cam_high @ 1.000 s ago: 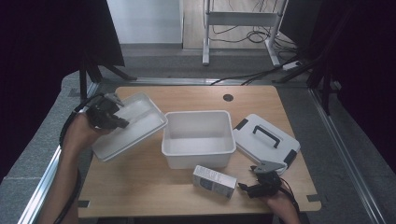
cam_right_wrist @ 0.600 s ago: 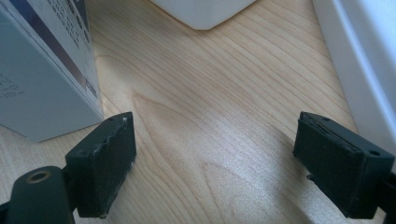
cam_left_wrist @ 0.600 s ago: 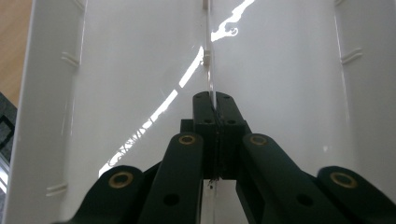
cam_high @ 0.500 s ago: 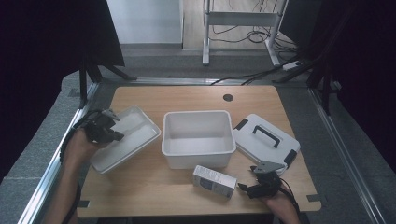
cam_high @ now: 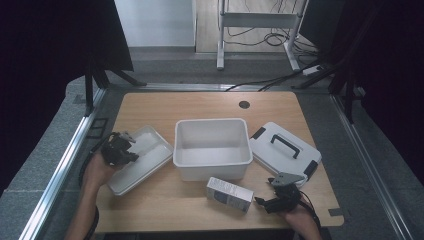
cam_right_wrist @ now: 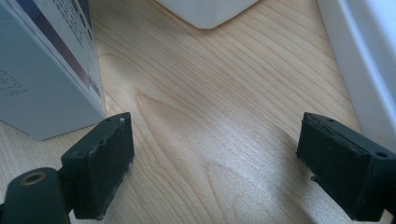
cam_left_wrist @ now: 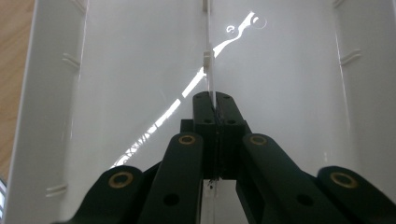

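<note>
Two grippers work at one wooden table point(cam_high: 150, 107), each doing a different job. The left gripper point(cam_high: 121, 150) has its jaws pressed together on a thin middle rib of a shallow white tray point(cam_high: 145, 162), seen in the left gripper view as a divider point(cam_left_wrist: 207, 56) running up between two compartments; that pinch on the rib looks like the handle by which the tray is carried. The tray sits at the table's left side, just beside the deep white tub point(cam_high: 212, 147) in the middle, probably to leave the tub free for filling. The right gripper point(cam_high: 270, 202) rests near the table's front edge with its jaws spread wide and nothing between them; a small carton point(cam_high: 229, 194) lies just to its side, one fingertip point(cam_right_wrist: 100, 161) close to the carton's corner point(cam_right_wrist: 42, 79), so I judge it is lining up to take the carton. Counted: one tray, one tub, one carton, and one white lid with a black handle point(cam_high: 285, 148) lying at the right, off the tub so the tub stays open
</note>
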{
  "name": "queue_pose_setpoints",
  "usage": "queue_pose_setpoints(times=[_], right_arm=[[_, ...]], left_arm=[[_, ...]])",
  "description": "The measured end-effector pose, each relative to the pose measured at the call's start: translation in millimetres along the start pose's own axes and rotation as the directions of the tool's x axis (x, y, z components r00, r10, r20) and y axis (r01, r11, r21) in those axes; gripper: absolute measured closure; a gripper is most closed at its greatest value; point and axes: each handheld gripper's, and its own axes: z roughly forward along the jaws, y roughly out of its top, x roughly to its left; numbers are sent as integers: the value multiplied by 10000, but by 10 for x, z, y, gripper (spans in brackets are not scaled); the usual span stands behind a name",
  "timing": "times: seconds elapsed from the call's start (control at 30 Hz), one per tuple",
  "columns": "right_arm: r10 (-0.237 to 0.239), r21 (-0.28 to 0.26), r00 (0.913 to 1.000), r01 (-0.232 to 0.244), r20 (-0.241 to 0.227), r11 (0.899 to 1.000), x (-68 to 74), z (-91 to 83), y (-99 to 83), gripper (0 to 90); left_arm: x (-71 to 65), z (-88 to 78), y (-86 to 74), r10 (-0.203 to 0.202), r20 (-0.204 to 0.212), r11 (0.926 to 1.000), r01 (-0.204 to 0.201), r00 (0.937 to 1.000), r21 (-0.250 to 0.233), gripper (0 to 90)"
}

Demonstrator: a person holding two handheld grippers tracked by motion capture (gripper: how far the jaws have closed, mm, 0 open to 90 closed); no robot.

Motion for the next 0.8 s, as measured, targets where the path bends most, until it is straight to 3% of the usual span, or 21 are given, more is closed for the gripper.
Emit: queue_pose_setpoints(times=[0.47,0.6,0.8], right_arm=[[17,2,10000,-17,-2,10000,0,-1,0,111],[14,0,10000,-14,0,10000,0,-1,0,111],[-20,17,10000,20,-21,10000,0,1,1,102]], left_arm=[[21,233,-100,-266,-149,9995,269,9995,173,884],[14,151,-94,-542,-97,9982,539,9985,-269,780],[-84,-16,-77,-813,-192,9913,788,9965,-1050,541]])
